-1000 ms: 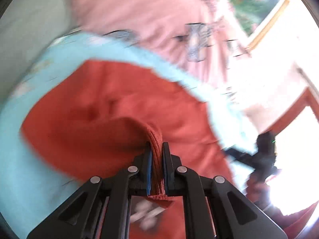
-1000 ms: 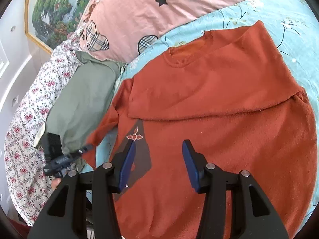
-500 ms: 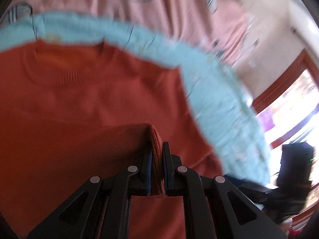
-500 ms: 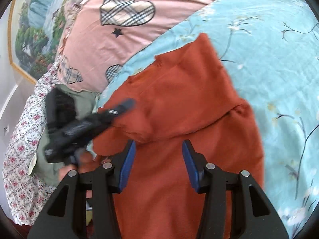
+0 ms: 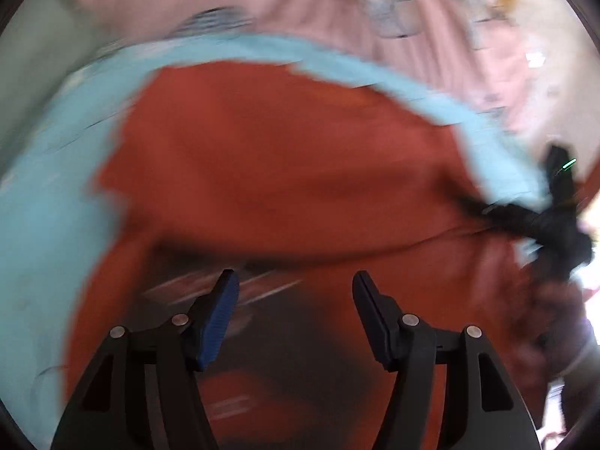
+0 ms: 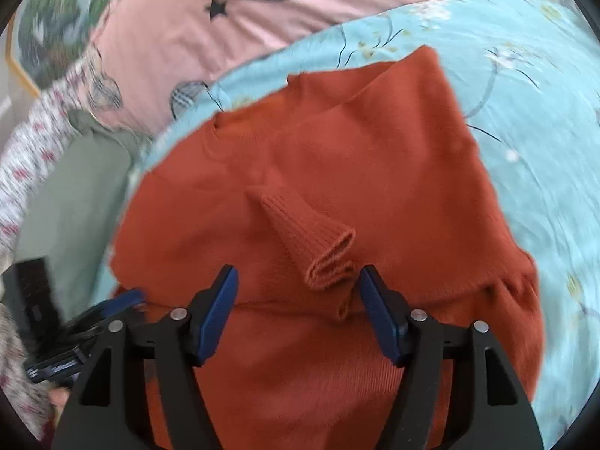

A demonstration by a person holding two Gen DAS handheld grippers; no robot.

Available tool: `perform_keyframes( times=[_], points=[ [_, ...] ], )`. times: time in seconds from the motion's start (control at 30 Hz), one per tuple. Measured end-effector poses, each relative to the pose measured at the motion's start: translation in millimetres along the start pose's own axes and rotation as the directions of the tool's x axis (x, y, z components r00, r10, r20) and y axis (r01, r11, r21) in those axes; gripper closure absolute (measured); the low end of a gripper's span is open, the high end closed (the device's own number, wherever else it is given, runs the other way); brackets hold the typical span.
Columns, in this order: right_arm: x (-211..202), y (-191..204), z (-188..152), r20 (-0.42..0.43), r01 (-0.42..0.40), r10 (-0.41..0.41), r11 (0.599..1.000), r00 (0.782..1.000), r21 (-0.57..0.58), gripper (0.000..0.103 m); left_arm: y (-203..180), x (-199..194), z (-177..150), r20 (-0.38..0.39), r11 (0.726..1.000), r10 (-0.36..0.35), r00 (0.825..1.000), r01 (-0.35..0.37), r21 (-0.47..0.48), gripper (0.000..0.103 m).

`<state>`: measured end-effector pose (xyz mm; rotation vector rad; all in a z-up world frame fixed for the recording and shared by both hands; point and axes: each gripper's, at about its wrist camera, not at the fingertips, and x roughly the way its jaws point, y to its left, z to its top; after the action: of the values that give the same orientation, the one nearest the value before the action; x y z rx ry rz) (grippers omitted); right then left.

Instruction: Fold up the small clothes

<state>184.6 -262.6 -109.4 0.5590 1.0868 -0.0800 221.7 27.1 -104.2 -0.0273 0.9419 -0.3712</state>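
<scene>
Now the left gripper (image 5: 292,315), clamped on cloth a second ago, has just opened empty like the right gripper (image 6: 298,309), leaving the rust-orange sweater (image 6: 337,172) half-folded, cuff up, on the blue bedspread (image 6: 525,75).

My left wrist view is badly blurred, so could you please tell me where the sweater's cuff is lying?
Observer: The cuff lies on top of the sweater, between the right gripper's jaws. They are open and have just been opening, and neither pad presses on it.
Operator: Thank you. Where is my left gripper relative to the sweater?
Observer: The left gripper is at the sweater's near left edge. Its jaws have just been opening, with nothing gripped between them.
Operator: Is anything lying beyond that edge?
Observer: Yes, a green garment lies to the left of the sweater.
</scene>
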Motion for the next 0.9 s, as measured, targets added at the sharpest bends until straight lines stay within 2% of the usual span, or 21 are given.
perform_keyframes(
  times=[0.03,0.07,0.1,0.13,0.17,0.2,0.3,0.33,0.37,0.43,0.5,0.53,0.6,0.73,0.8,0.9],
  points=[
    [4,-1,2,-0.003,0.003,-0.003,1.000,1.000,-0.001,0.035,18,-1,-5,-0.002,0.999,0.009,1.000,-0.009,-0.033,0.051],
    [9,-2,5,-0.003,-0.012,0.012,1.000,1.000,0.005,0.035,30,-5,-6,0.015,0.997,-0.029,0.999,0.030,-0.068,0.054],
    [12,-4,9,-0.004,-0.029,0.029,1.000,1.000,0.010,0.040,39,-8,-3,0.028,0.995,-0.035,0.999,0.038,-0.096,0.054],
    [15,-4,12,-0.009,-0.037,0.037,0.999,0.999,0.012,0.058,47,-10,1,0.040,0.995,0.030,0.999,-0.026,-0.101,0.053],
    [19,-5,18,-0.027,-0.058,0.059,0.998,0.998,0.019,0.071,49,-10,7,0.050,0.989,0.114,0.992,-0.109,-0.096,0.052],
    [21,-4,23,-0.040,-0.087,0.089,0.996,0.995,0.035,0.096,52,-8,11,0.056,0.984,0.159,0.986,-0.154,-0.095,0.050],
    [3,17,50,0.013,-0.168,0.168,0.986,0.986,0.013,0.098,61,7,27,0.054,0.968,0.224,0.973,-0.216,-0.127,0.048],
    [-10,26,60,0.045,-0.207,0.207,0.978,0.977,-0.006,0.098,68,9,31,0.056,0.965,0.234,0.971,-0.224,-0.139,0.048],
    [-30,36,75,0.096,-0.264,0.266,0.964,0.959,-0.030,0.098,72,11,36,0.060,0.959,0.254,0.965,-0.243,-0.147,0.048],
    [-58,46,91,0.161,-0.284,0.291,0.957,0.943,-0.065,0.098,81,16,47,0.060,0.942,0.301,0.952,-0.286,-0.177,0.048],
    [-79,42,100,0.212,-0.263,0.272,0.962,0.939,-0.071,0.098,93,20,57,0.070,0.933,0.297,0.952,-0.273,-0.235,0.047],
    [-82,34,99,0.217,-0.251,0.258,0.966,0.941,-0.056,0.098,101,21,61,0.076,0.927,0.290,0.954,-0.260,-0.271,0.046],
    [-69,9,88,0.176,-0.195,0.191,0.981,0.966,0.005,0.098,119,21,65,0.083,0.919,0.256,0.963,-0.216,-0.329,0.045],
    [-13,-42,50,0.013,-0.098,0.097,0.986,0.995,0.137,0.098,130,18,61,0.108,0.917,0.199,0.974,-0.147,-0.370,0.044],
    [-5,-51,45,0.006,-0.107,0.107,0.980,0.994,0.166,0.098,131,14,57,0.120,0.919,0.182,0.976,-0.126,-0.373,0.044],
    [-23,-47,54,0.079,-0.153,0.143,0.977,0.987,0.151,0.098,134,12,53,0.123,0.921,0.153,0.981,-0.096,-0.376,0.044]
  ],
)
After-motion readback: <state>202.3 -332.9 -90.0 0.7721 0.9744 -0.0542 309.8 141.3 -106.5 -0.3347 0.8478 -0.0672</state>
